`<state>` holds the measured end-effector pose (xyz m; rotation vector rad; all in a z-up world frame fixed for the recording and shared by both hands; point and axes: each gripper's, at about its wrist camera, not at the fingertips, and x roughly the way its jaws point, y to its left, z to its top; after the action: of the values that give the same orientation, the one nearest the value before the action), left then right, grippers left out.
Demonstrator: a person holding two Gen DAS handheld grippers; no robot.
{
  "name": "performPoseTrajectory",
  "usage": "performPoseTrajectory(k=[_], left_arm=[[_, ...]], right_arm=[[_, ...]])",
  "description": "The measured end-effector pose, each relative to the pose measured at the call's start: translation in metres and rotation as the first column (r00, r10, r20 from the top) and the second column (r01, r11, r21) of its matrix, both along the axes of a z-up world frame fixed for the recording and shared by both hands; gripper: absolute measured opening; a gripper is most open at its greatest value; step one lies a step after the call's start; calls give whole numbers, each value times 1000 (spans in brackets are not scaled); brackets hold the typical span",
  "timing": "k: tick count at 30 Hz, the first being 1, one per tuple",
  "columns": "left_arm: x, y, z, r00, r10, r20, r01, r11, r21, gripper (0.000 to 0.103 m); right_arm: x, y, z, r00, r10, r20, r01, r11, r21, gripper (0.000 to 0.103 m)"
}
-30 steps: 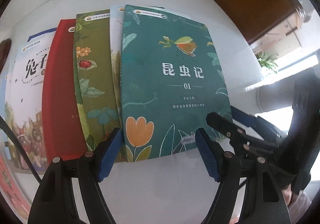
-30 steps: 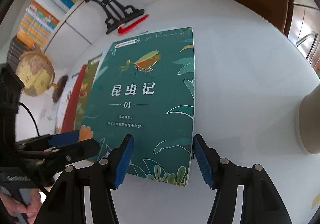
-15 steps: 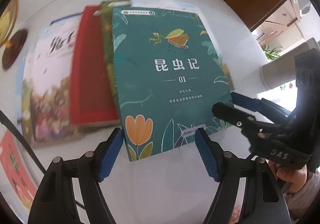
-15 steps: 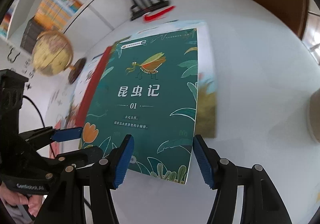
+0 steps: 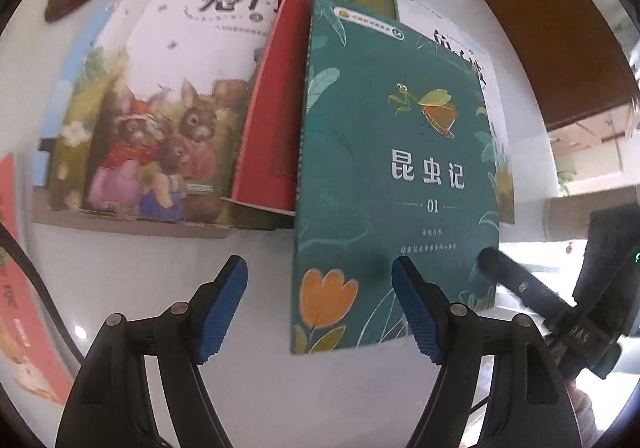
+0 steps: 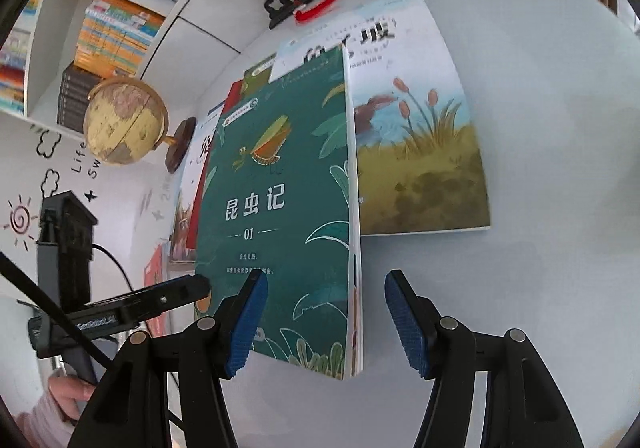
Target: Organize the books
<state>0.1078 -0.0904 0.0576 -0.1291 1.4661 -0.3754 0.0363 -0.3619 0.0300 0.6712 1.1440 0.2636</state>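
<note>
We hold both grippers spread: the green book [image 6: 288,208] runs lengthwise away, its near edge between the right gripper [image 6: 324,322] fingers, the left gripper [image 5: 320,312] alongside.

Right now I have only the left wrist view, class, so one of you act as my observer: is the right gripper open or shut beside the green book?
Observer: Open. In the right wrist view the right gripper has its jaws spread, with the green book's right edge lying between them and nothing clamped.
Operator: My view shows only a strip of the book under its right side. What is on that cover?
Observer: The reed book shows brown cattails and grass beside blue water, and its near edge stops farther back than the green book's.
</note>
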Motion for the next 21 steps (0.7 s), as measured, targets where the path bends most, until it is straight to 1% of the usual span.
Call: performPoseTrajectory(k=[1,3,4,5,6,7,8,9,10,11,12,13,15,17,21], left_arm=[[0,-6,-5,1000,-3,-13,3,1000,-9,73],[0,-11,-9,999,-18,-28,17,999,-35,71],[-1,-14,-10,999,-27,-31,26,999,-48,66],[-4,-17,-9,999,-33,-17,32,999,-44,65],[-6,-20,-6,999,-37,8,38,999,-18,63],[-10,-22,-1,997,-50,52,49,999,19,60],[-12,-23,2,995,-59,86,56,998,39,54],[-14,-25,6,992,-63,106,57,997,52,51],[-15,-24,11,990,-66,123,59,997,57,45],[-16,-24,13,989,-72,132,65,996,56,42],[-18,-25,14,987,-78,140,71,996,57,41],[-20,-26,18,984,-90,157,80,995,66,41],[-21,-28,24,976,-111,187,96,992,87,41],[-23,-34,30,969,-129,211,110,989,99,41],[-20,-33,36,971,-114,212,100,992,75,41]], right_arm=[[1,1,-3,1000,3,-6,-3,1000,10,60],[3,5,-3,1000,10,12,-10,999,30,60],[4,7,-3,1000,16,11,-17,999,35,60],[5,9,-3,1000,24,11,-24,999,43,57],[5,10,-3,999,31,13,-32,999,39,52],[4,12,-1,999,35,19,-35,999,6,37],[1,16,6,998,48,46,-45,997,-69,31],[-2,17,11,996,62,69,-55,993,-104,24],[-5,16,16,994,67,89,-57,992,-117,20],[-8,16,24,991,62,116,-49,992,-118,17],[-9,16,30,989,63,134,-47,992,-120,14],[-10,18,38,986,72,154,-51,990,-134,14],[-11,30,56,972,128,197,-82,970,-227,14],[-12,42,68,957,193,216,-119,942,-315,14],[-11,49,78,950,226,213,-141,925,-352,14]])
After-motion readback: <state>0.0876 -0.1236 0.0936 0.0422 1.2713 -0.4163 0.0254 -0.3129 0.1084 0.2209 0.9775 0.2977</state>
